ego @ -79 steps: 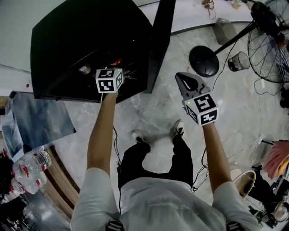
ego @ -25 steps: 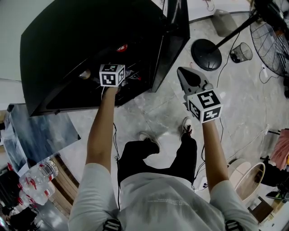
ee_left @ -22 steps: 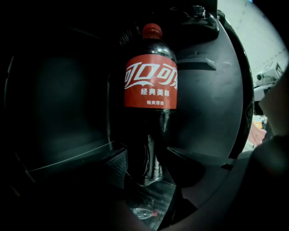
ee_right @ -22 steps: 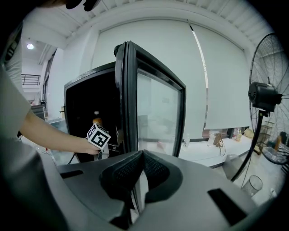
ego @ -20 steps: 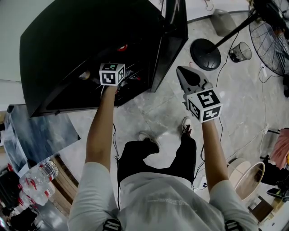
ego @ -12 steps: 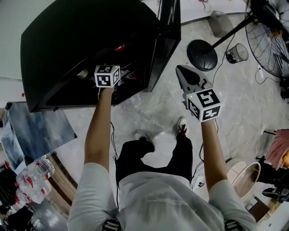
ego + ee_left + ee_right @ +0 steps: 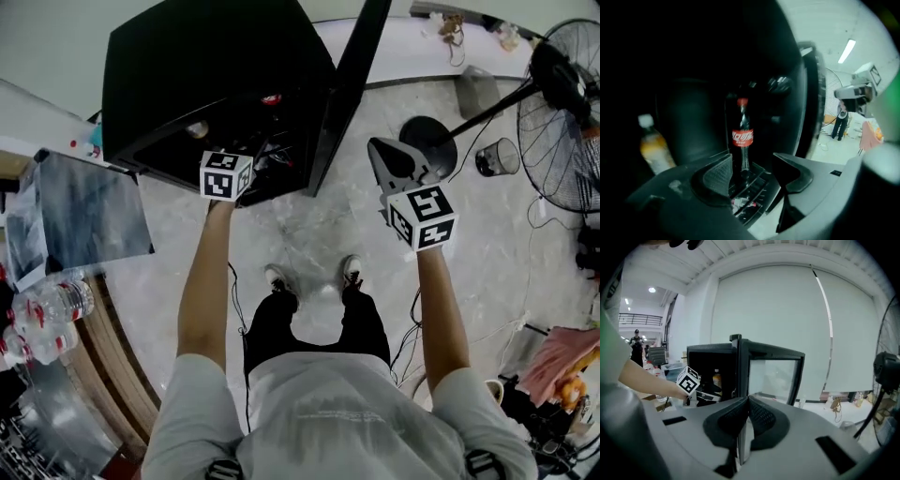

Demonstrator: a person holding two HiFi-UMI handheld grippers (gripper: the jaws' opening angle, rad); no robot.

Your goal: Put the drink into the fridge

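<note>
- Cola bottle (image 7: 742, 136), with red cap and red label, shows plainly only in the left gripper view. It stands inside the dark fridge (image 7: 206, 75). The head view gives just a small red spot in that interior.
- Left gripper (image 7: 751, 172) has its jaws wide apart and grips nothing. The bottle is framed between them, beyond the pads and clear of them.
- Right gripper (image 7: 745, 420) is closed, pads together on nothing, aimed toward the open glass door (image 7: 773, 376).
- The bottle's long axis is vertical, cap up.
- An orange drink bottle (image 7: 652, 147) stands to its left, well apart.
- The head view alone shows a standing fan (image 7: 562, 103) at the right and water bottles (image 7: 47, 314) at the left.
</note>
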